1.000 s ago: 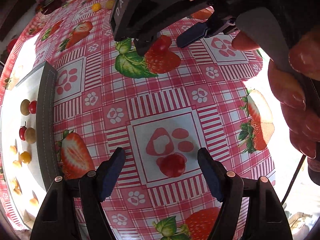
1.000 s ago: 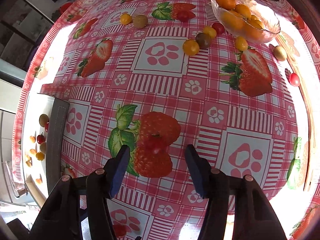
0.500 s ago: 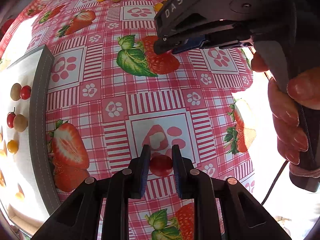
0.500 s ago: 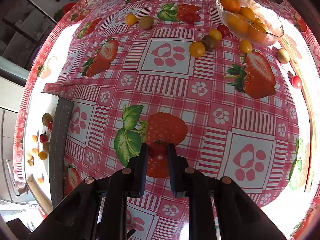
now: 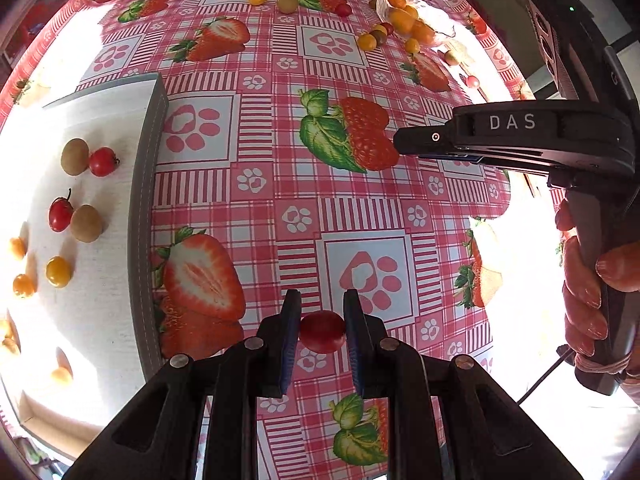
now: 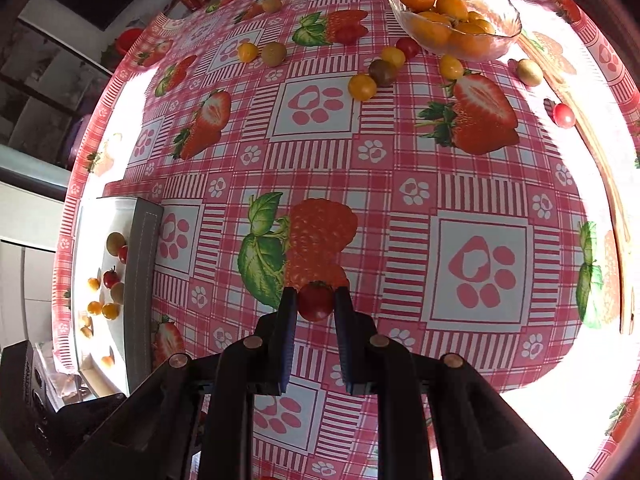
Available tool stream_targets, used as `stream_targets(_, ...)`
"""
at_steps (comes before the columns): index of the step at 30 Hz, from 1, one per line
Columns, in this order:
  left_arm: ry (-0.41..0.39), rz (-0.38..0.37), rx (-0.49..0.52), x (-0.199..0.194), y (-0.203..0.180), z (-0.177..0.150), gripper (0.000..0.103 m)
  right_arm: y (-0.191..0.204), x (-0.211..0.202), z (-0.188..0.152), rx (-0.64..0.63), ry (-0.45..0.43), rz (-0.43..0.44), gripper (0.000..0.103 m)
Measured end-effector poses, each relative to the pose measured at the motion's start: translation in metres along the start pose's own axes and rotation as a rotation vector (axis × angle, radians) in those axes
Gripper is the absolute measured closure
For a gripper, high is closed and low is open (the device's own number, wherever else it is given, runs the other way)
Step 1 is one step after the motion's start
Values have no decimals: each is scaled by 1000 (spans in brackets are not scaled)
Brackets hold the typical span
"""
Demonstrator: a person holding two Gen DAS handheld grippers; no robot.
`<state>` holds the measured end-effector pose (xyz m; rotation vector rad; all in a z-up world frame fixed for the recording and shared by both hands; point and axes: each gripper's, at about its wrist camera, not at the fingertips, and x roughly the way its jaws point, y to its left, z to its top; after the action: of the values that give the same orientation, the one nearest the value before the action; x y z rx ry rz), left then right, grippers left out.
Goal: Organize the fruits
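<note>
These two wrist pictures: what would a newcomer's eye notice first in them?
Each gripper pinches a red cherry tomato: the left gripper holds one tomato, the right gripper another, above the strawberry tablecloth. A glass bowl of orange fruits stands far right; a white tray of sorted fruits lies left.

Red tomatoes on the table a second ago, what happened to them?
Both were grabbed. The left hand-held gripper closed on one red tomato, the right hand-held gripper on another tomato, and both lifted up off the cloth. The tray and glass bowl stayed put.
</note>
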<state>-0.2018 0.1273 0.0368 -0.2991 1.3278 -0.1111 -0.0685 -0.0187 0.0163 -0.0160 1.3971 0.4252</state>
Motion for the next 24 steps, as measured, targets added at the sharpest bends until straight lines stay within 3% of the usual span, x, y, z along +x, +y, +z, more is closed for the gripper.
stream_targets(13, -94, 57, -87, -37, 50, -3, 80, 47, 2, -7, -75, 29, 29, 82)
stream_targets(23, -24, 107, 88, -5, 18, -25, 78, 57, 9, -24, -71, 76, 25, 82)
stream_targets(24, -19, 107, 96, 1, 14, -26, 68, 55, 9, -26, -66, 79, 23, 82)
